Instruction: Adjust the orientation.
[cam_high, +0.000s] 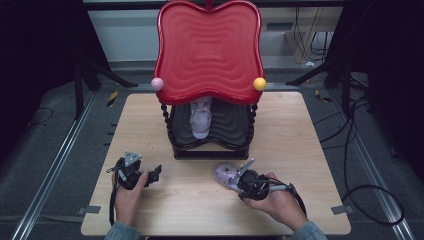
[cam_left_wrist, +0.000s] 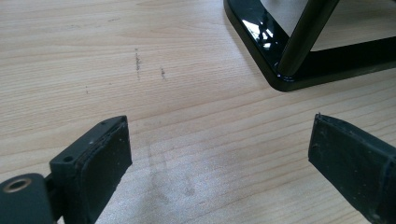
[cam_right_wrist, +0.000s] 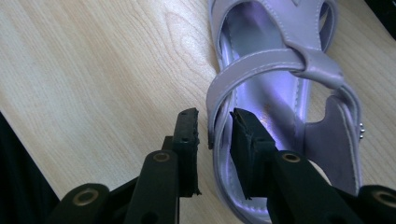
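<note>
Counting 2 sandals (cam_high: 226, 175), 2 grippers (cam_high: 240, 181)

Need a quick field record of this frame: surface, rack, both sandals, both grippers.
surface: wooden table
rack: two-tier stand, red wavy top tray, black lower tray
stored sandal: lilac sandal on the lower tray
loose sandal: second lilac sandal lying flat on the table, in front of the rack
right gripper: jaws straddle the loose sandal's side strap, narrow gap; pad contact cannot be told
left gripper: jaws wide apart over bare wood, nothing between them, near the rack's black base
knobs: pink ball, yellow ball at the red tray's front corners
</note>
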